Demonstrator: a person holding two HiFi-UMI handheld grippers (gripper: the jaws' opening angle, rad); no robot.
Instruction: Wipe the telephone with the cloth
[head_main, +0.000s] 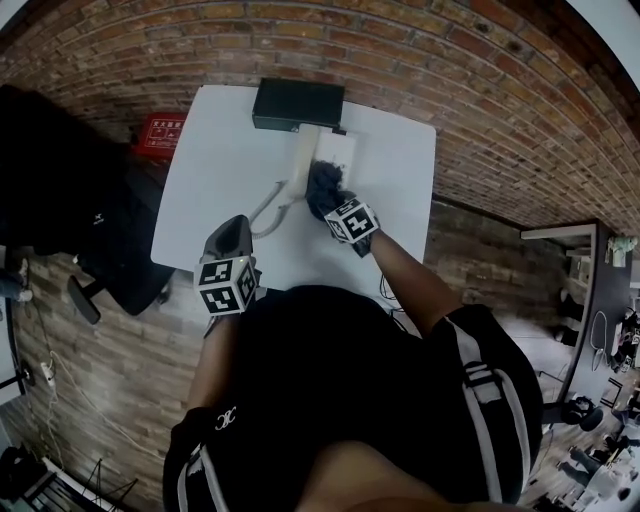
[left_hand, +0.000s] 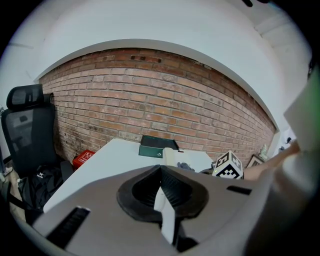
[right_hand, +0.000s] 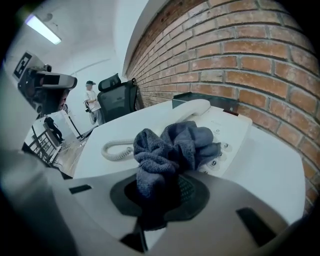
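Looking down through the head view, I see the right gripper (head_main: 333, 200) over the telephone (head_main: 338, 150), which sits at the far middle of the white table (head_main: 220, 150), just in front of a black box (head_main: 298, 103). The cloth (head_main: 325, 185) shows there only as a dark bunch on the phone's base. The right gripper view gives me the rest: its jaws are clamped on the blue-grey cloth (right_hand: 170, 145), whose bunched folds lie over the number keys. The handset (right_hand: 192, 107) rests in its cradle beyond, and the coiled cord (right_hand: 115, 150) loops out on the table to the left.

The left gripper (head_main: 238, 225) is near the table's near left edge, well apart from the phone. Its own view shows its jaws pressed together with nothing between them, and it looks across the table to the brick wall (left_hand: 165, 100). That view also catches the right gripper's marker cube (left_hand: 229, 167), an office chair (left_hand: 27, 130) and a red box (left_hand: 84, 157) on the floor. The red box never appears in the right gripper view.
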